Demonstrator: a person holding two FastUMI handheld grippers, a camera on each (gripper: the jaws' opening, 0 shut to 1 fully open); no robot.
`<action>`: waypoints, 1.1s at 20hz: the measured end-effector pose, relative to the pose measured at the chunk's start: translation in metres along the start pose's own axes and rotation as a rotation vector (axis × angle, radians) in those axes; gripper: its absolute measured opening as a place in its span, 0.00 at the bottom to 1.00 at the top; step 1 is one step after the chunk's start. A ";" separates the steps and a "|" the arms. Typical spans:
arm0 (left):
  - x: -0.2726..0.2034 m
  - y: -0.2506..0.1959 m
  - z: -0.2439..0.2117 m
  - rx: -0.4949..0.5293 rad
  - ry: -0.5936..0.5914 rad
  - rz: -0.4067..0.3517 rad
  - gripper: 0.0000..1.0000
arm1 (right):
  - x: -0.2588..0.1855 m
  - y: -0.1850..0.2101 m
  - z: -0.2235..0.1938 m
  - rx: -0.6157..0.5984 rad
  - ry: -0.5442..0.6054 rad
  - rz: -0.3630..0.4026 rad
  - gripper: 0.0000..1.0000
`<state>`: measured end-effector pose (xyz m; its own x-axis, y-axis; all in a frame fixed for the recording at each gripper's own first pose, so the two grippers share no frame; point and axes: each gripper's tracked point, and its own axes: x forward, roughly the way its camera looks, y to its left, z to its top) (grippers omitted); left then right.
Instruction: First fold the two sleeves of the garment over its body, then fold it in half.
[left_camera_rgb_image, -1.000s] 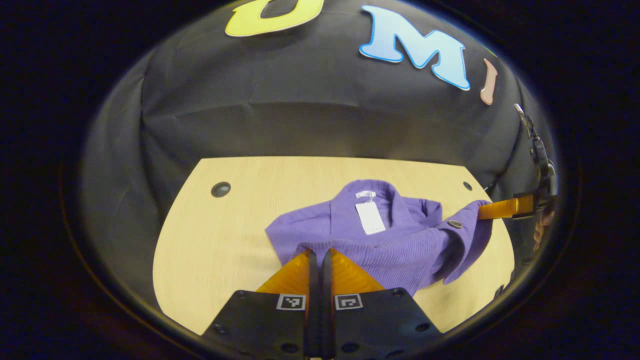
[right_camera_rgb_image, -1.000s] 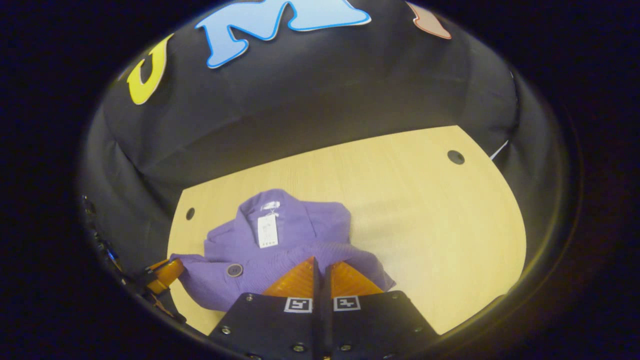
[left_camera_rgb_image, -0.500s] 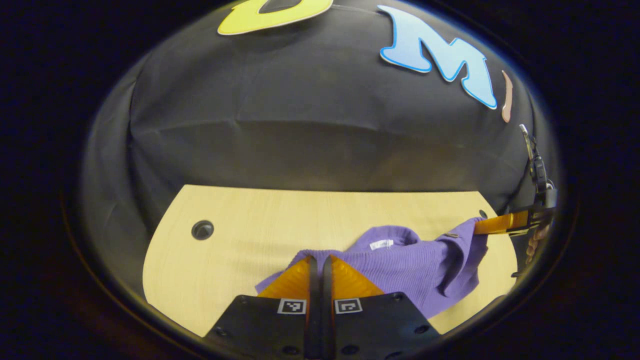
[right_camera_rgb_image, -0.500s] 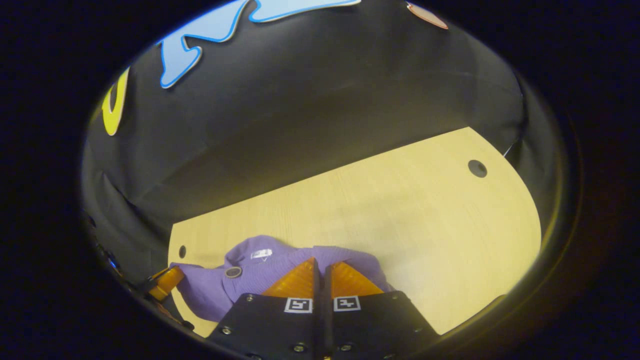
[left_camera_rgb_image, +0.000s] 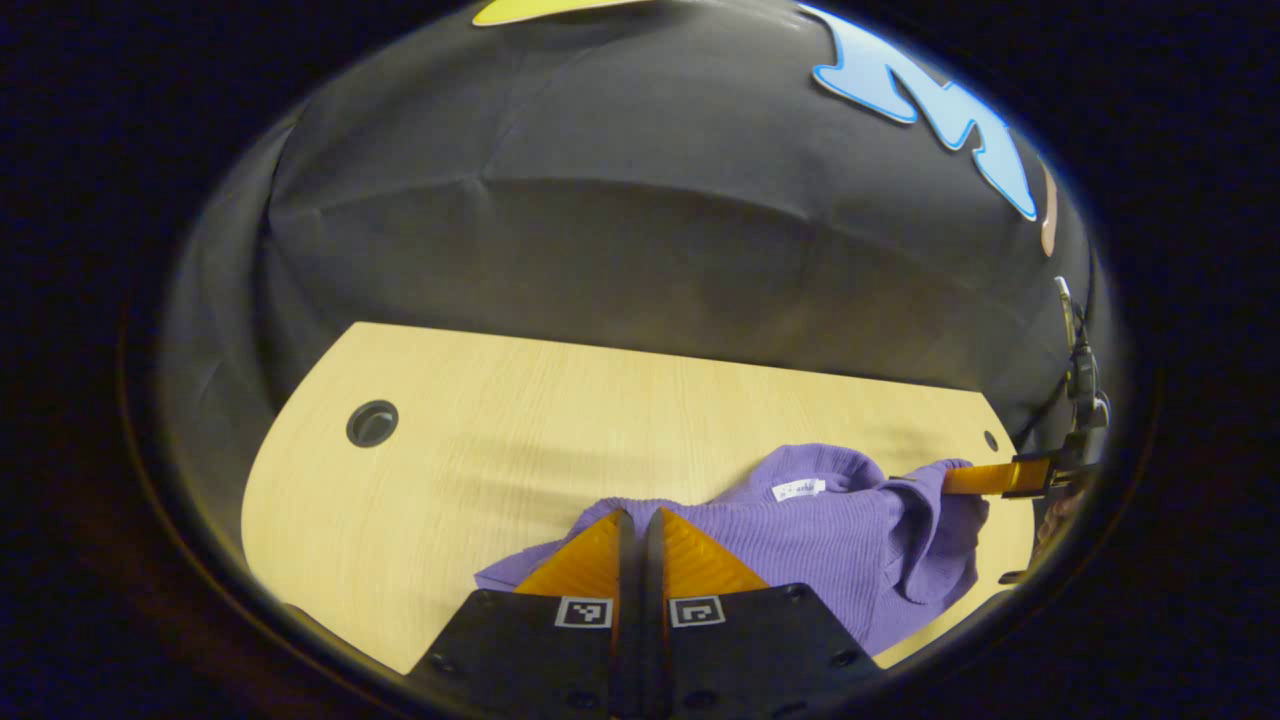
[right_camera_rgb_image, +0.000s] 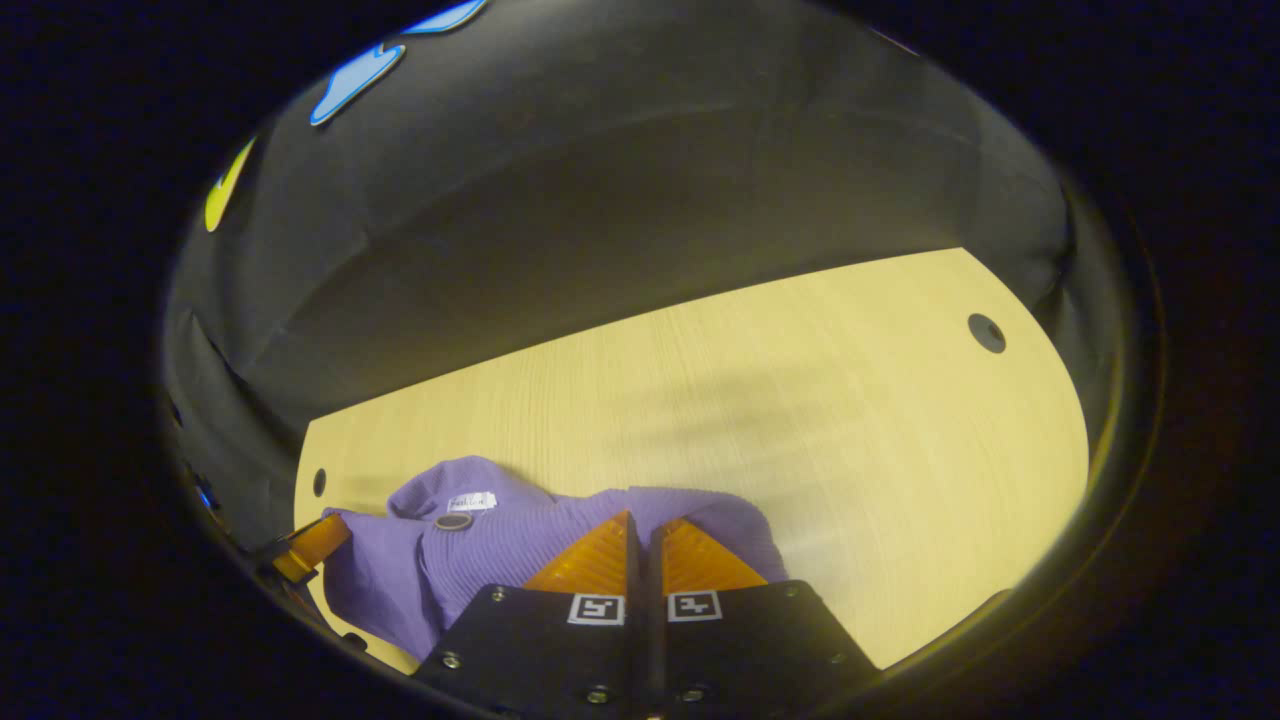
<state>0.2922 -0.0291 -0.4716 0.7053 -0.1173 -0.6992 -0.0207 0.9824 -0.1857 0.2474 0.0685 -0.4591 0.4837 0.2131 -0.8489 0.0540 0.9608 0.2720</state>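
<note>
Left gripper (left_camera_rgb_image: 640, 520): jaws pinched on purple ribbed knit garment (left_camera_rgb_image: 800, 520).
Right gripper (right_camera_rgb_image: 642, 522): same grip.
Button (right_camera_rgb_image: 453, 521): right gripper view.
Worktop (right_camera_rgb_image: 800, 400): pale wood.

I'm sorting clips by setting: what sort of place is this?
Likely a staged recording booth: a bare wooden table with cable holes, a black cloth wall close behind, and one purple garment.

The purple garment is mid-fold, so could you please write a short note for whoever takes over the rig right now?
Left claw: shut on the purple garment at its near edge.
Right claw: shut on the same garment's edge.
Garment: bunched on the wooden table, held edge lifted over the body, neck label showing.
Done: sleeves appear tucked in.
Left: lay the held edge across to finish the half fold, then release.
</note>
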 end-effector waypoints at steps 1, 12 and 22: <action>0.002 0.003 -0.007 -0.005 0.020 0.011 0.06 | 0.004 0.000 -0.004 0.001 0.009 0.009 0.00; -0.020 -0.001 -0.013 -0.021 0.039 0.047 0.35 | -0.020 -0.001 -0.009 -0.045 -0.040 0.015 0.35; -0.175 -0.056 0.027 0.068 -0.141 -0.009 0.44 | -0.172 0.043 -0.010 -0.130 -0.241 0.080 0.36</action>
<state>0.1893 -0.0596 -0.3203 0.7979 -0.1091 -0.5928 0.0308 0.9896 -0.1406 0.1582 0.0746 -0.3058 0.6765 0.2556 -0.6907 -0.0978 0.9607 0.2597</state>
